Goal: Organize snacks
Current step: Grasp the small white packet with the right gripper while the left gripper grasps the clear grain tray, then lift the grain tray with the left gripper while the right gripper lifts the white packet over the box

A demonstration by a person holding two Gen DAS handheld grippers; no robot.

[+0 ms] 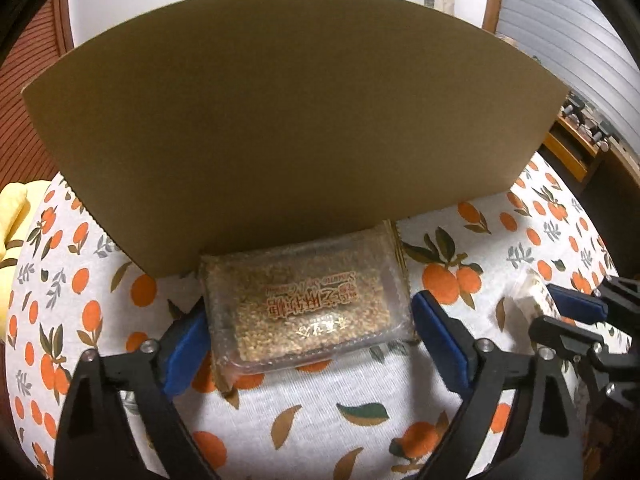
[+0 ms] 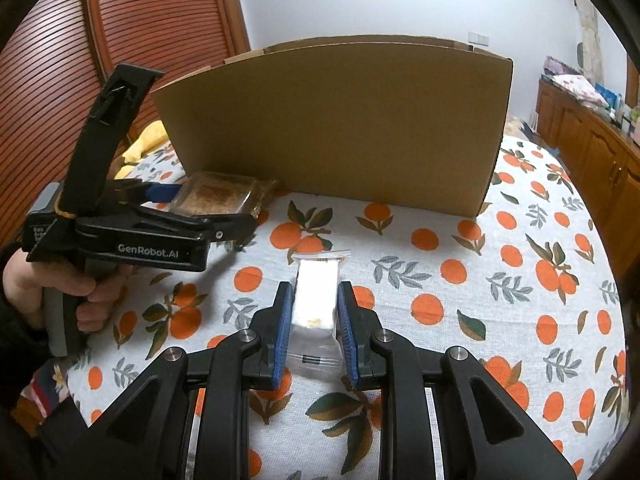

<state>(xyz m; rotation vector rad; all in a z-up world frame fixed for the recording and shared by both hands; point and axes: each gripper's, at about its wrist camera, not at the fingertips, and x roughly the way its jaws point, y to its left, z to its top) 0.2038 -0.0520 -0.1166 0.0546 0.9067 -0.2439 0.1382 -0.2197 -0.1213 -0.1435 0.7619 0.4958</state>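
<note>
A clear pack of sesame candy lies on the tablecloth against the near wall of a cardboard box. My left gripper is open around the pack, one blue pad at each side, the right pad a little apart from it. In the right wrist view the pack and left gripper are at the left, by the box. My right gripper is shut on a small white wrapped snack just above the table. That snack and right gripper show at the right of the left wrist view.
An orange-print tablecloth covers the round table. A yellow cloth lies at the far left edge. A wooden sideboard stands to the right. Slatted wooden doors stand behind on the left.
</note>
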